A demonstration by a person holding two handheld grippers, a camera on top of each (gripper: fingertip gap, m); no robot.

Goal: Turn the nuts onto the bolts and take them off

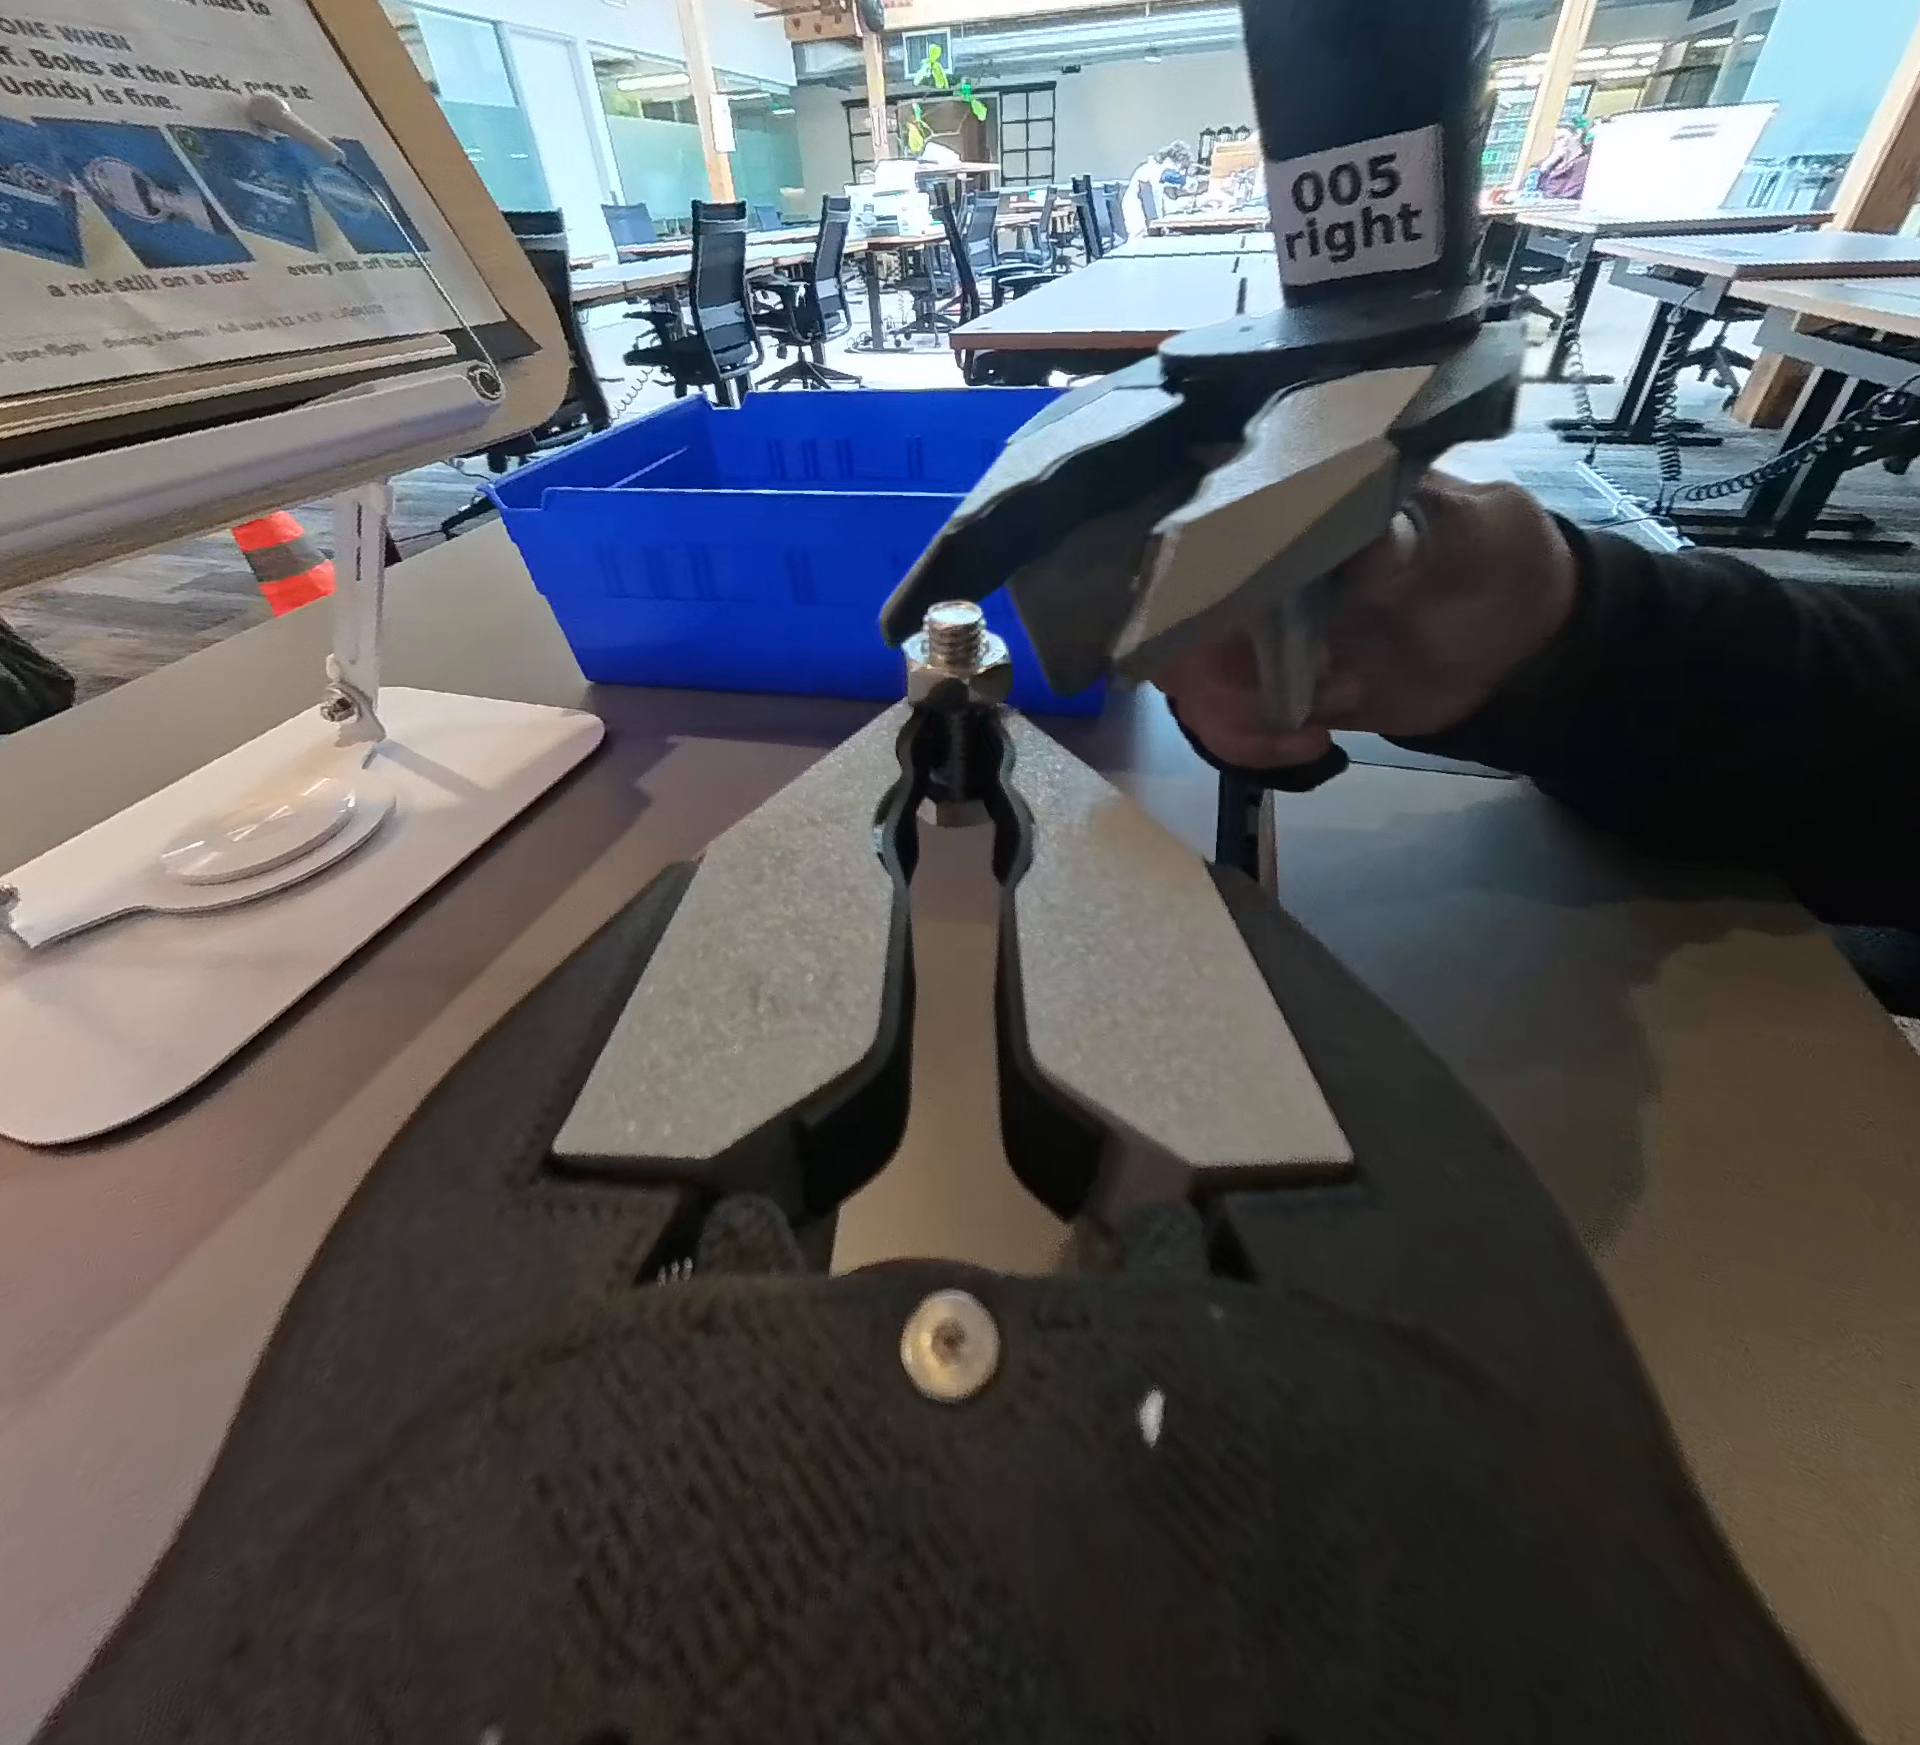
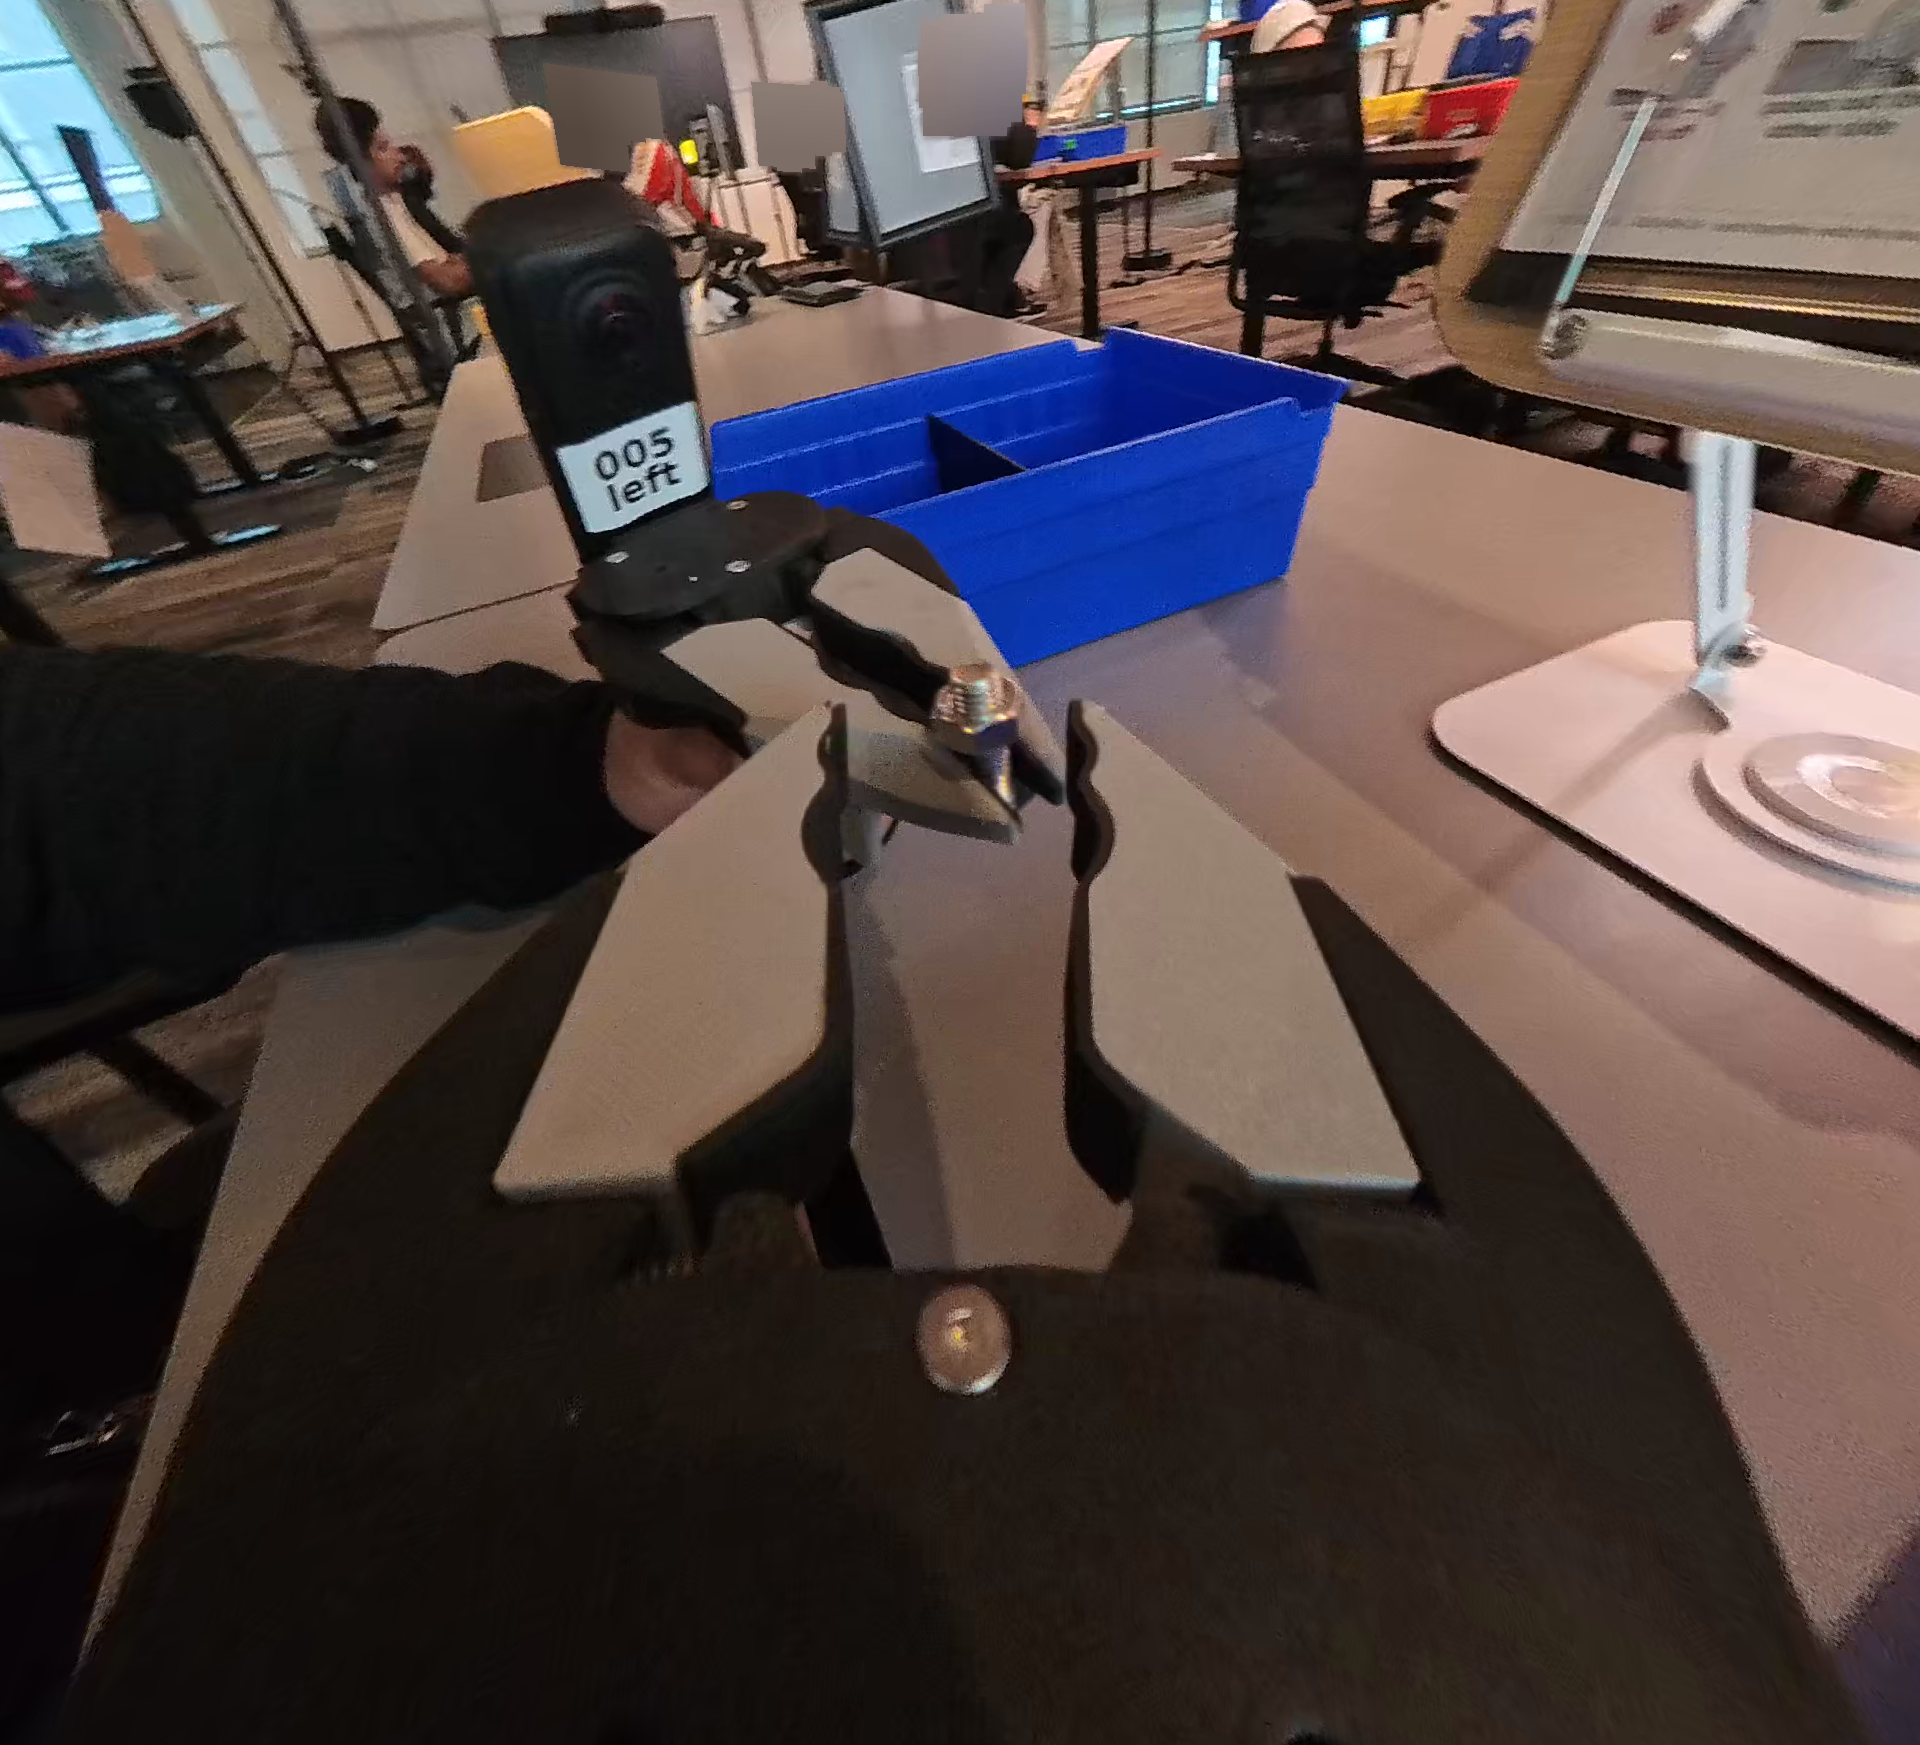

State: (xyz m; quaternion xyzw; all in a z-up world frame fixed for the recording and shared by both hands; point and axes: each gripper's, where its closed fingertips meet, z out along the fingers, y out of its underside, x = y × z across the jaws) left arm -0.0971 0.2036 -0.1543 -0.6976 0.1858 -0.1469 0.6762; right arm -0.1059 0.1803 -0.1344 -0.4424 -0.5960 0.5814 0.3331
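Steel bolt [image 1: 954, 739] stands upright, clamped by its shank in the left gripper [image 1: 954, 765], above the grey table [image 1: 1558, 1020]. A hex nut [image 1: 956, 672] sits near the bolt's threaded tip. The right gripper [image 2: 951, 786] is spread wide and empty, its fingers [image 2: 1184, 968] on either side of the nut without touching it. A blue divided bin [image 2: 1091, 532] stands behind, beside a white document stand [image 1: 260, 885].

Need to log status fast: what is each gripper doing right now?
Left gripper: shut on the bolt, nut near its tip.
Right gripper: open, holding nothing.
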